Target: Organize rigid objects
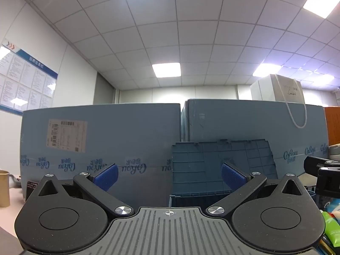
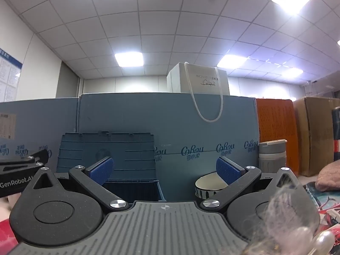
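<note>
- Ceiling tiles with lit light panels (image 1: 166,69) fill the upper part of the left wrist view; below them a wall of blue cartons (image 1: 102,140) printed with dark lettering stands across the back, one bearing a shipping label (image 1: 67,135).
- A white paper bag (image 1: 282,91) sits on top of the cartons, its cord handle hanging down the front.
- The left claw (image 1: 169,176) is released, its blue pads (image 1: 106,176) spread wide with nothing between them.
- Straight ahead of it stands a blue plastic crate (image 1: 223,170), its ribbed lid raised upright against the cartons.
- A tan cup (image 1: 4,188) stands on the tabletop at the far left; a green tube (image 1: 331,229) lies at the lower right.
- In the right wrist view, the same cartons (image 2: 170,127) and white bag (image 2: 201,80) stand behind; an orange box (image 2: 276,125) and a brown carton (image 2: 314,131) sit further right.
- The right claw (image 2: 164,171) is also released and holds nothing.
- The crate (image 2: 110,155) lies ahead of its left finger, and a striped bowl (image 2: 207,188) rests on the tabletop just beside the crate, partly behind the right finger.
- A grey and white container (image 2: 273,155) stands beyond the bowl; a pink cloth (image 2: 329,175) lies at the right edge.
- Part of the left claw shows at the left edge.
</note>
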A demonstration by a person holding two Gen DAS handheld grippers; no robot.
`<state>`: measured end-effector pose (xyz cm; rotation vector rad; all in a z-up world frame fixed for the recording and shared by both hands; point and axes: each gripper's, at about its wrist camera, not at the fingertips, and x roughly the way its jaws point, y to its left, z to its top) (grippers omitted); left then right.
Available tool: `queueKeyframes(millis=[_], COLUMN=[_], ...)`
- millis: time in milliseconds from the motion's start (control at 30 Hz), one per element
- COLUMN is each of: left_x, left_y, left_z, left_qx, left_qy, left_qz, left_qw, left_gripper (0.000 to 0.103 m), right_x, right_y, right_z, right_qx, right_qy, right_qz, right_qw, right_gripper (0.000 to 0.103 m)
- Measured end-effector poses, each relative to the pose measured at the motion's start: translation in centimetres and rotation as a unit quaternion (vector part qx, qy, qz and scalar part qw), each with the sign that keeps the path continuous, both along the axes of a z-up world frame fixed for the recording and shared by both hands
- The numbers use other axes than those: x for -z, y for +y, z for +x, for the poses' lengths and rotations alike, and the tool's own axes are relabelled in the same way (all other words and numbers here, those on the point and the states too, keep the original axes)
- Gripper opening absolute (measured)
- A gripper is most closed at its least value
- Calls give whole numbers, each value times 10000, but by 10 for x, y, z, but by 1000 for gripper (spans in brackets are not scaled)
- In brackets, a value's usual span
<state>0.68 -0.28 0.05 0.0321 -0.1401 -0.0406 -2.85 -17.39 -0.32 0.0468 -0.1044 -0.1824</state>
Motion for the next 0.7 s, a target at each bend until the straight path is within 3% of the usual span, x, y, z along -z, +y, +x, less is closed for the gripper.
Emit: queueKeyframes(millis=[167,700], left_x=[1,1], left_y=[1,5], left_z=[1,6], left_qx=[93,242], left_qy=[64,313], left_qz=[-44,-170], left_qw=[9999,9991], left_gripper=[103,103], right_x=[2,0], right_y=[-1,1], right_z=[3,-7], right_qx=[-13,3], right_qy=[123,-192], right_qz=[72,-224], right_qw=[9999,9996], right_gripper=[103,103])
